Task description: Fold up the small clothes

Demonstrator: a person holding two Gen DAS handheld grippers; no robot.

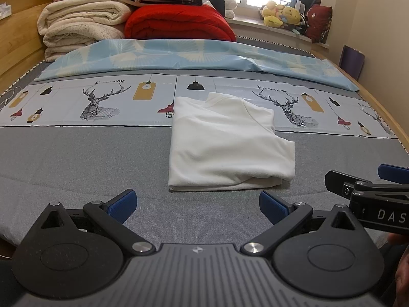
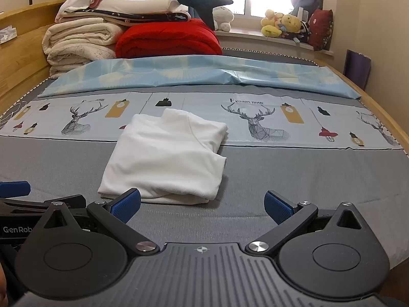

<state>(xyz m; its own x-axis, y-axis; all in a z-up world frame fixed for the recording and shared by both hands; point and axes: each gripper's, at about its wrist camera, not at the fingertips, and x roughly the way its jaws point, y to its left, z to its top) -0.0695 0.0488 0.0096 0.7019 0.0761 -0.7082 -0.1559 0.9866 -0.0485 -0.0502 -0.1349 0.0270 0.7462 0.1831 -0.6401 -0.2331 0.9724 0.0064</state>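
A small white garment (image 1: 225,143) lies folded into a rough rectangle on the grey bed, its collar at the far end; it also shows in the right wrist view (image 2: 166,158). My left gripper (image 1: 198,206) is open and empty, just short of the garment's near edge. My right gripper (image 2: 202,206) is open and empty, near the garment's near right corner; its left fingertip (image 2: 126,204) overlaps the garment's near edge in view. The right gripper also shows at the right edge of the left wrist view (image 1: 370,192).
A deer-print cloth (image 1: 76,102) and a light blue sheet (image 1: 179,56) lie across the bed behind the garment. Folded blankets (image 1: 81,25) and a red quilt (image 1: 179,23) are stacked at the far left. Plush toys (image 1: 281,14) sit on the windowsill. Wooden bed rails run along both sides.
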